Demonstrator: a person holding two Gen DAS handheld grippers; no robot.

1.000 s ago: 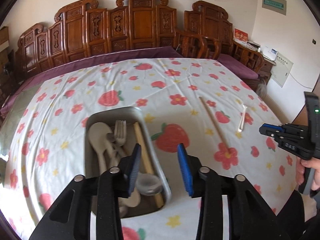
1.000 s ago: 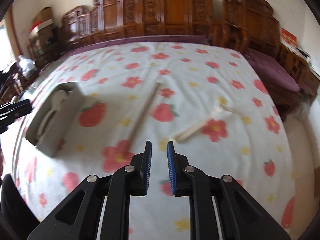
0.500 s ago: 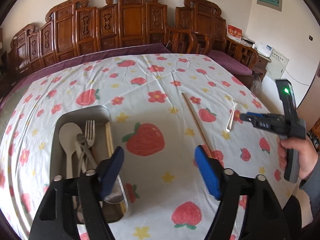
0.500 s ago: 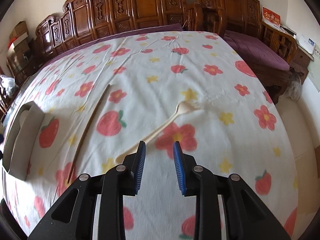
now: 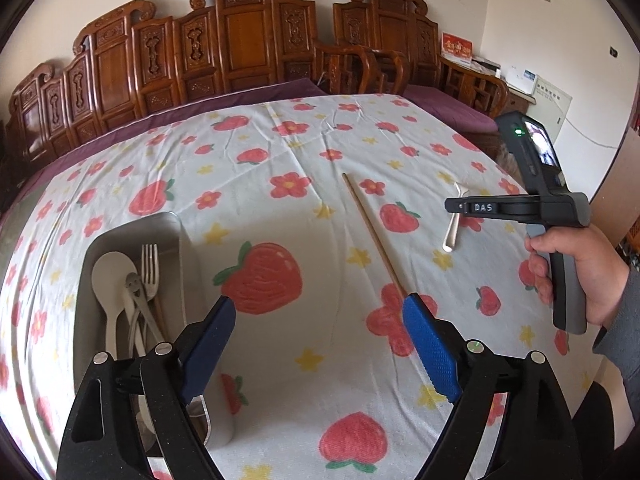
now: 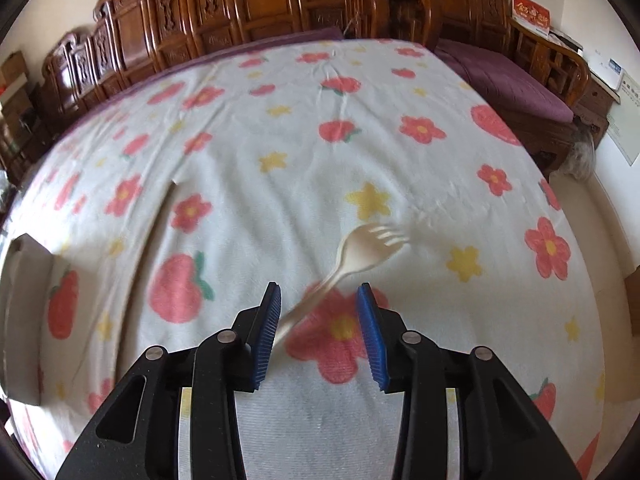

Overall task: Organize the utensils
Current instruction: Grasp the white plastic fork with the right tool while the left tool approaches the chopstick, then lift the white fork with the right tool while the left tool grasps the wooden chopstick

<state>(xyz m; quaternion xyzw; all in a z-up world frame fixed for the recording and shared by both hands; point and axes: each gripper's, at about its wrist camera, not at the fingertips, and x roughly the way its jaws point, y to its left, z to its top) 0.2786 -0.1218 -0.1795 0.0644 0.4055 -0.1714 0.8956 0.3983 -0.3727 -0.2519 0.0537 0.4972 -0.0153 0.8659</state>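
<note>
A metal tray (image 5: 188, 248) at the left holds a beige spoon (image 5: 110, 280), a metal fork (image 5: 150, 268) and other utensils. A wooden chopstick (image 5: 372, 236) lies on the cloth right of it. A beige plastic fork (image 6: 352, 256) lies further right; it also shows in the left wrist view (image 5: 454, 220). My left gripper (image 5: 320, 344) is wide open and empty, above the cloth between tray and chopstick. My right gripper (image 6: 318, 332) is open, low over the plastic fork's handle, which runs between the jaws; it also shows in the left wrist view (image 5: 450, 206).
The table carries a white cloth (image 5: 280, 152) printed with strawberries and flowers. Carved wooden chairs (image 5: 240, 40) line the far side, and a purple-cushioned bench (image 6: 512, 80) stands at the right. The tray shows at the left edge of the right wrist view (image 6: 24, 312).
My left gripper has opened wide and moved right, off the tray. My right gripper has opened and moved forward over the plastic fork's handle.
</note>
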